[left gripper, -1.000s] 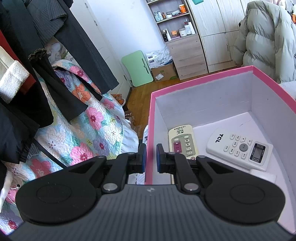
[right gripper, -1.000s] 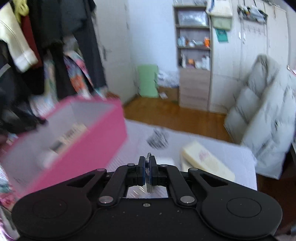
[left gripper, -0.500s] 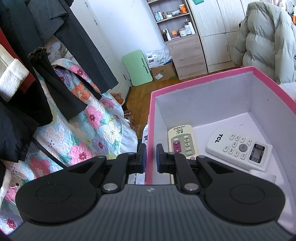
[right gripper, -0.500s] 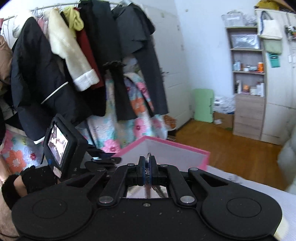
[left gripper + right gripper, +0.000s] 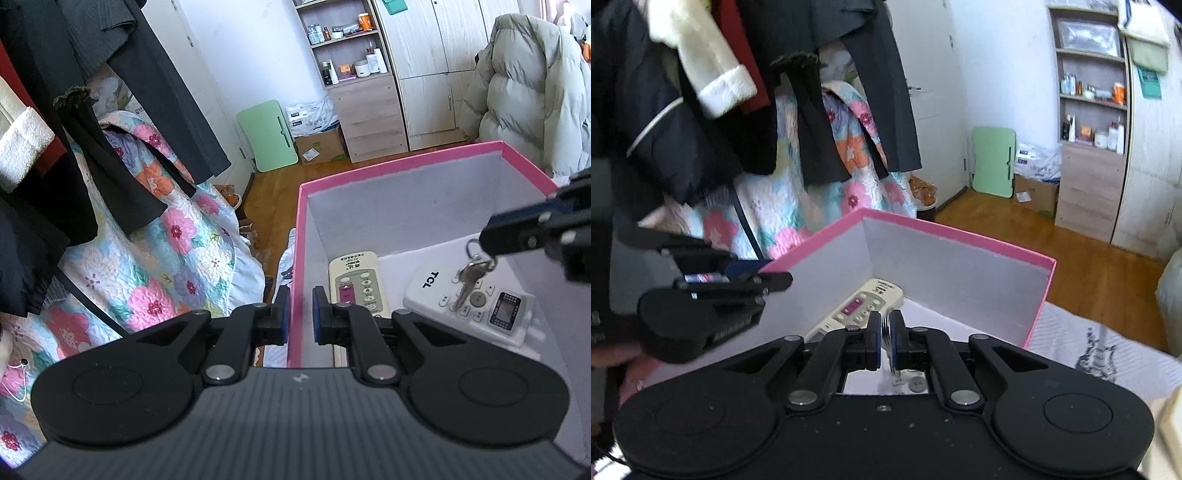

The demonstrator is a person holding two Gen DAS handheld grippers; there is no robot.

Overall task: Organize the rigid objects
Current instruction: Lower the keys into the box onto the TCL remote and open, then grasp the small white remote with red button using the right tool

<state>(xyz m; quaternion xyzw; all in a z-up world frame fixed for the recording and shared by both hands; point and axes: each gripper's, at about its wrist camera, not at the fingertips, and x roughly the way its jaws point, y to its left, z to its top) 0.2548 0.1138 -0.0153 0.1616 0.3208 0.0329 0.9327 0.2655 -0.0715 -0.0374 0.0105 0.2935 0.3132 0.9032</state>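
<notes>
Placing step: right tool (image 5: 885, 341) grips keys (image 5: 469, 275) over the remotes (image 5: 469, 299) in the box (image 5: 402, 158), left tool (image 5: 298, 314) clamps the box wall; next, release keys inside.

You had two grippers at work: the left gripper (image 5: 298, 309) and the right gripper (image 5: 885, 339). One pink box (image 5: 406, 158) stood before you. Inside it you had two remote controls, a cream remote (image 5: 356, 282) and a white TCL remote (image 5: 498, 314). You carried one bunch of keys (image 5: 468, 277) on a single ring; how many keys hung there could not be told. Around you stood one green folding table (image 5: 267, 134), one cardboard box (image 5: 321, 146), one shelf unit (image 5: 347, 55) and one grey puffer coat (image 5: 528, 88).
</notes>
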